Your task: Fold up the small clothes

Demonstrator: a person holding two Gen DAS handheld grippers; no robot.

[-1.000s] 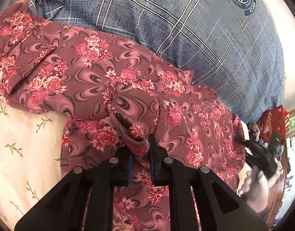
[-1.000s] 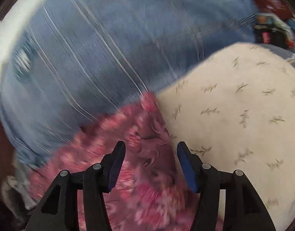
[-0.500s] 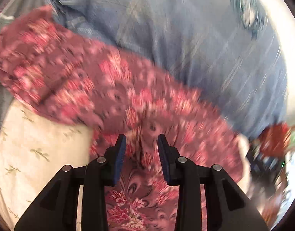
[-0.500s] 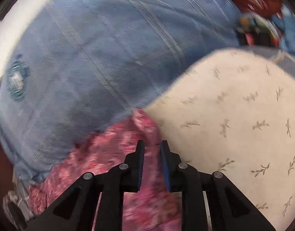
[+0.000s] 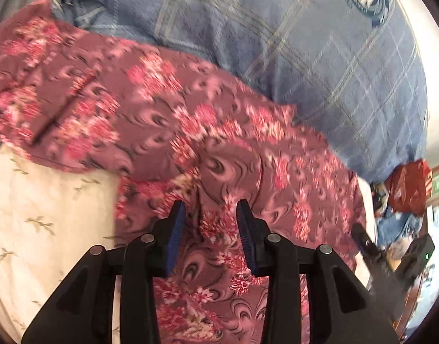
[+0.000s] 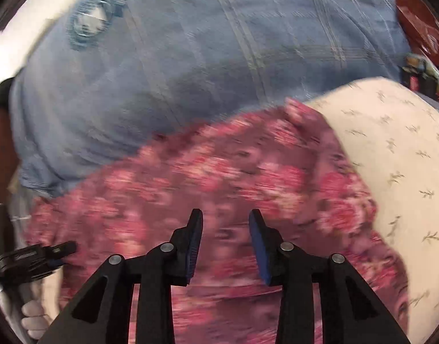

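Observation:
A maroon garment with pink and red flowers (image 5: 167,120) lies spread on a cream sheet (image 5: 41,206), its far edge against a blue checked blanket (image 5: 277,43). My left gripper (image 5: 210,215) is open, its blue pads on either side of a raised fold of the garment. In the right wrist view the same garment (image 6: 219,177) fills the middle, blurred. My right gripper (image 6: 225,223) is open just above the cloth and holds nothing. The left gripper (image 6: 33,258) shows at the left edge of that view.
The blue blanket (image 6: 190,57) with a round crest (image 6: 93,20) bulks up behind the garment. The cream sheet (image 6: 391,157) with leaf sprigs lies to the right. A red bag (image 5: 409,186) and clutter sit at the far right; the right gripper (image 5: 391,252) shows there.
Both grippers have opened. The left let go of the fold it pinched a second ago. The right closed on the garment's edge half a second ago, then opened and moved over the cloth.

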